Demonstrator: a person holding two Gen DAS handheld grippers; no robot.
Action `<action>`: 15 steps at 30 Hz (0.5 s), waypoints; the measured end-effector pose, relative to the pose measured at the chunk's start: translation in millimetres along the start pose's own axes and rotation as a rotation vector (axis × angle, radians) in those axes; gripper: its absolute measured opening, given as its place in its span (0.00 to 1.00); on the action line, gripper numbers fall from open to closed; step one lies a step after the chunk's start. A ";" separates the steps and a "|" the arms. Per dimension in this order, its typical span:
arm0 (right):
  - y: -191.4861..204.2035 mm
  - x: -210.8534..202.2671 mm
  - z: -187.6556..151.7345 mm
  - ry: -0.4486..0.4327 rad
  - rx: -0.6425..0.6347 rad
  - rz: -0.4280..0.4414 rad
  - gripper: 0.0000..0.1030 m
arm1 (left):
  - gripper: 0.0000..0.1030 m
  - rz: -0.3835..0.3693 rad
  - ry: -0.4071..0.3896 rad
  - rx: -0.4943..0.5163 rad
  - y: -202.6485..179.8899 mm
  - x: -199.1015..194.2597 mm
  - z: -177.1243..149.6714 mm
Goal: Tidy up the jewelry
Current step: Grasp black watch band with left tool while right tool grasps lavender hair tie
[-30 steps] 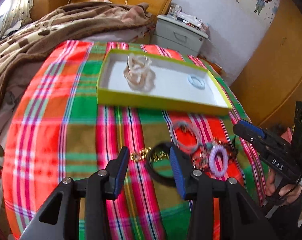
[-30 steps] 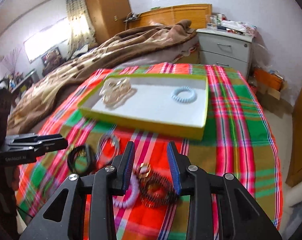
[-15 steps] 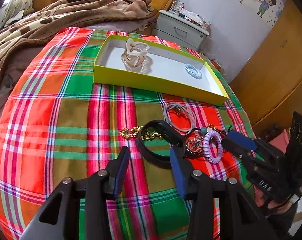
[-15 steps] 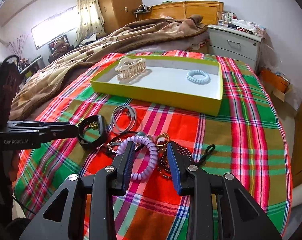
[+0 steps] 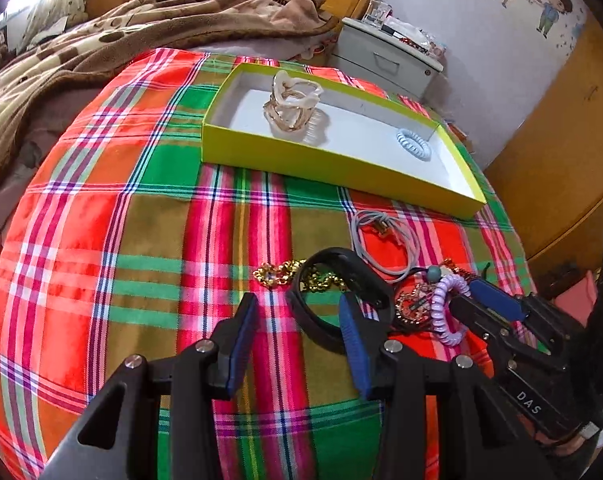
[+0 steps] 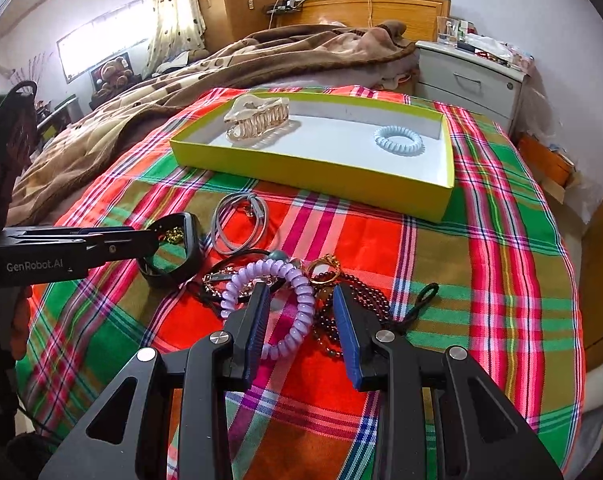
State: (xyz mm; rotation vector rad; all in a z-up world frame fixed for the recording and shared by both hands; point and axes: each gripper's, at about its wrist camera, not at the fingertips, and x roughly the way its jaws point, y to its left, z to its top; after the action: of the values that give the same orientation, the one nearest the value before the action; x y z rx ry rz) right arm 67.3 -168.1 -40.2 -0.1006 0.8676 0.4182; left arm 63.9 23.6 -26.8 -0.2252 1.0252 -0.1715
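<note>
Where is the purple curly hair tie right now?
The purple spiral hair tie lies on the plaid cloth in the jewelry pile, between the open right gripper's fingers, beside the dark bead bracelet.

One yellow box (image 6: 309, 168), two coil hair ties (image 6: 398, 139) (image 6: 297, 304), one claw clip (image 6: 257, 120), one black band (image 6: 181, 256).

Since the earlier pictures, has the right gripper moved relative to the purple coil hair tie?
Yes. The right gripper has come down and forward; its open jaws now straddle the purple coil hair tie on the plaid cloth.
</note>
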 end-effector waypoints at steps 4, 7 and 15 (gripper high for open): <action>2.3 0.3 0.0 0.002 -0.011 -0.015 0.33 | 0.42 0.000 0.008 0.016 -4.3 2.2 -1.0; 2.5 1.2 0.8 0.003 -0.010 -0.033 0.24 | 0.35 0.002 0.011 0.030 -7.0 3.2 -1.9; -0.2 -0.2 0.2 0.002 0.004 -0.049 0.10 | 0.21 0.009 0.010 0.046 -7.0 3.8 -1.0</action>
State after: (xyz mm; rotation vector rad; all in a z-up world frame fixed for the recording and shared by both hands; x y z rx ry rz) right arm 67.4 -168.3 -40.0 -0.1183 0.8659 0.3706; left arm 64.7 15.7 -28.6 -0.1781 1.0313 -0.1878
